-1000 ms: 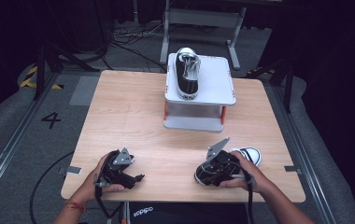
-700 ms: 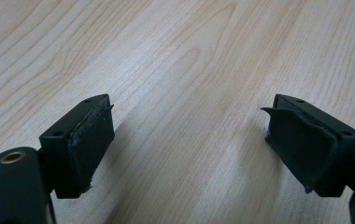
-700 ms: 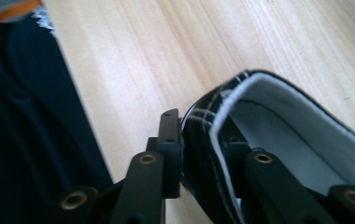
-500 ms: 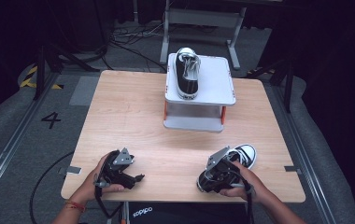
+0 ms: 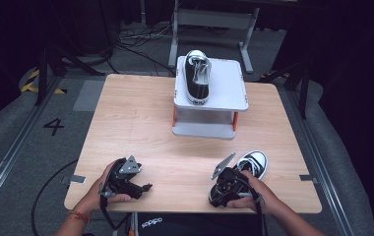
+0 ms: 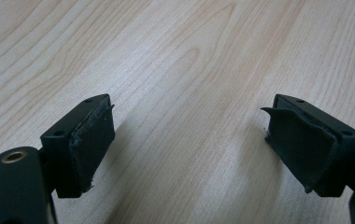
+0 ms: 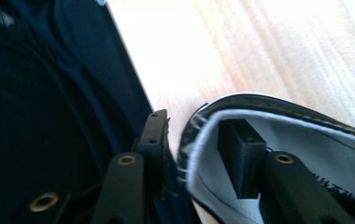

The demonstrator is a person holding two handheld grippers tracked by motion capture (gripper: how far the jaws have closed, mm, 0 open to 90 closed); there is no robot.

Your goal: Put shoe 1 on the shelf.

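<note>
Right gripper view looks along the right tongs (image 7: 196,158), whose two black jaws straddle the heel wall of a black-and-white sneaker (image 7: 306,135): one jaw sits inside the shoe against its white lining, the other outside the collar, with a slim gap showing beside the outer jaw, so whether the pads press firmly cannot be told; these jaws have just been opening a little with the heel wall between them. High view shows the same right tongs (image 5: 234,179) near the front right edge of the desk (image 5: 136,118), a hand (image 5: 254,194) wrapped around them, and the sneaker (image 5: 252,163) lying on the desk surface with its white toe pointing away from the person. Left gripper view shows the left tongs (image 6: 189,149) standing wide apart with nothing between them, hovering low over bare pale wood grain. In the high view the left tongs (image 5: 143,187) rest by the front left edge, held in the other hand (image 5: 104,189). Farther back, in the middle of the desk, a small white stand (image 5: 224,91) carries a second matching sneaker (image 5: 197,76) on its top.
</note>
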